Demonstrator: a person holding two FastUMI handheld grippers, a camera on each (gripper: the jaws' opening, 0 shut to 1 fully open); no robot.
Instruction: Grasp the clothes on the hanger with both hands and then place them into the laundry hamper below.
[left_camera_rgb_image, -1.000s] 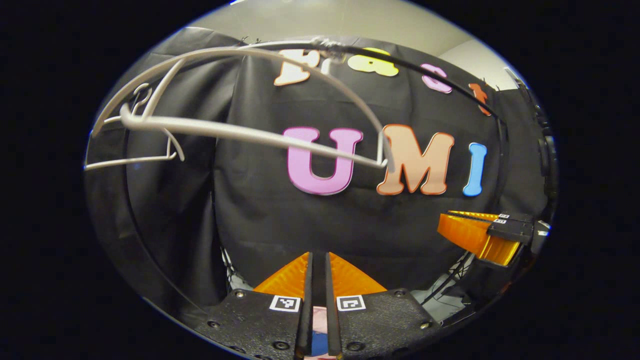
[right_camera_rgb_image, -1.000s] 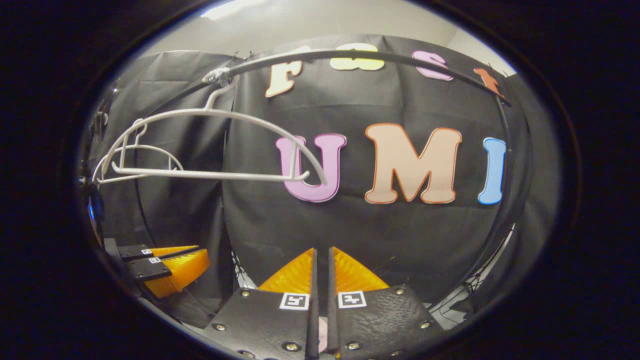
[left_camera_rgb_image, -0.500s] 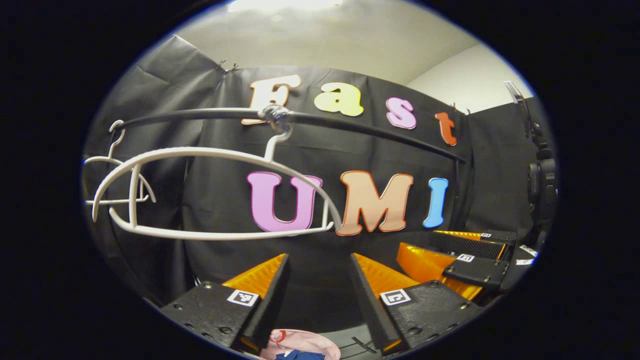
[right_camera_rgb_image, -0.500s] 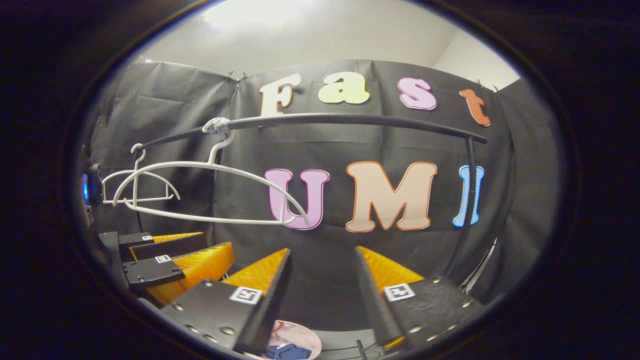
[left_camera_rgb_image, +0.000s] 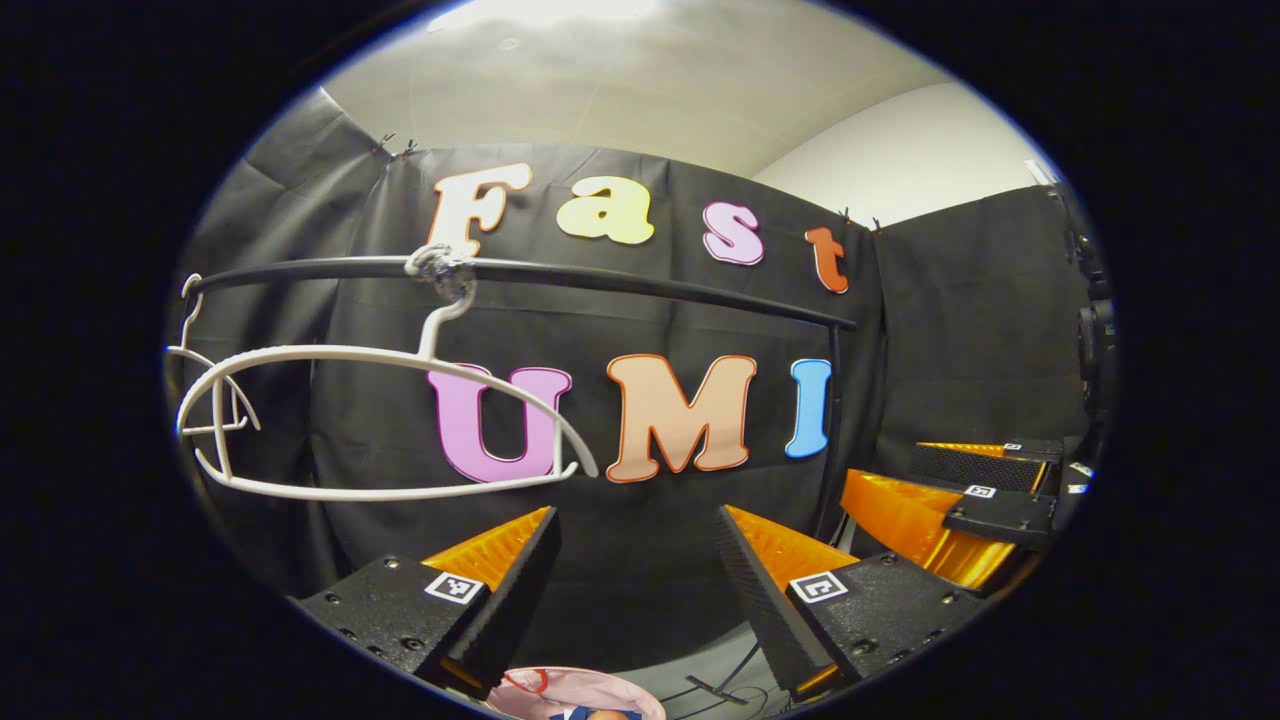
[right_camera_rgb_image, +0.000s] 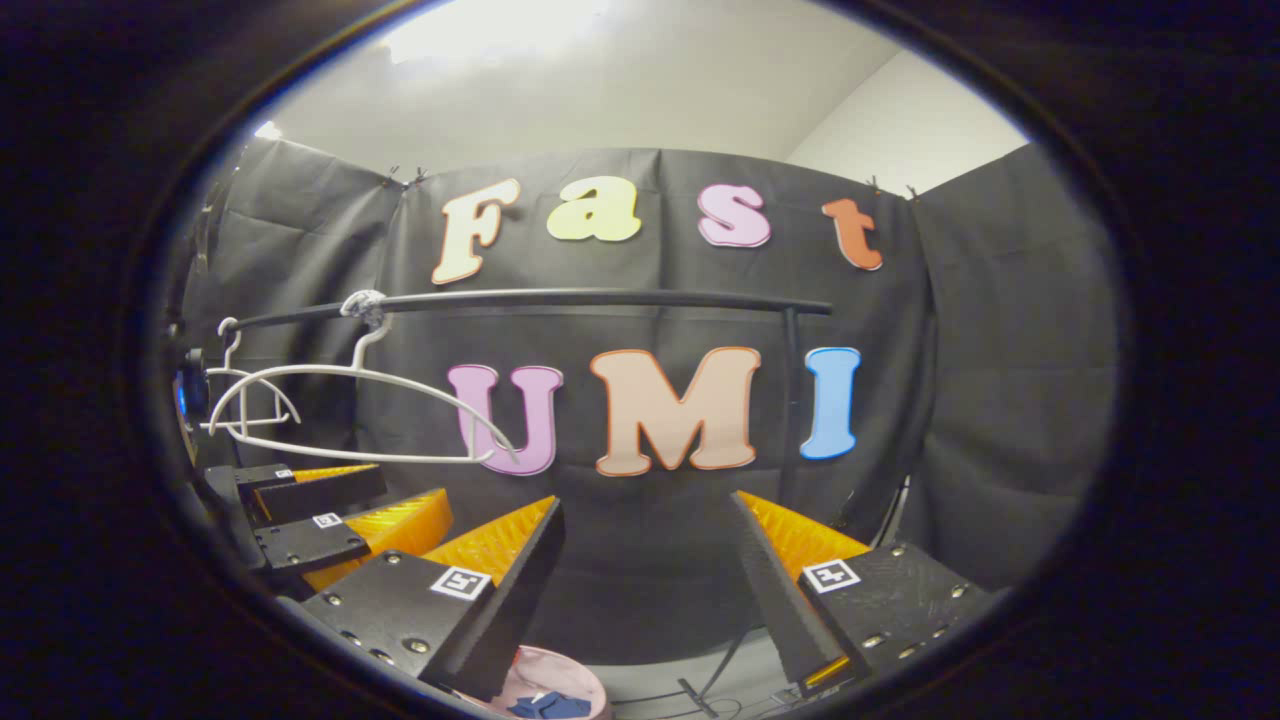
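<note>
A bare white hanger (left_camera_rgb_image: 330, 351) hangs from the black rail (left_camera_rgb_image: 620, 278) at the left of the left gripper view, and the same hanger (right_camera_rgb_image: 330, 370) hangs left of centre in the right gripper view. My left gripper (left_camera_rgb_image: 635, 545) is open and holds nothing. Below it is the pink hamper (left_camera_rgb_image: 545, 688), with blue clothes (left_camera_rgb_image: 575, 713) inside. My right gripper (right_camera_rgb_image: 645, 545) is open and holds nothing above the hamper (right_camera_rgb_image: 565, 668), where the blue clothes (right_camera_rgb_image: 545, 705) lie. The left gripper (right_camera_rgb_image: 330, 510) is at its left side. The right gripper (left_camera_rgb_image: 960, 500) is at the lower right of the left gripper view.
A second white hanger (left_camera_rgb_image: 215, 400) hangs at the rail's far left end. The rail's upright post (right_camera_rgb_image: 790, 380) stands right of centre. Cables (left_camera_rgb_image: 720, 690) lie on the floor beside the hamper. A dark stand with a device (left_camera_rgb_image: 1095, 330) is at the far right.
Both grippers went from shut to open over the hamper. Both have drawn back from the hanger, and the rail and hanger look smaller and farther off.
</note>
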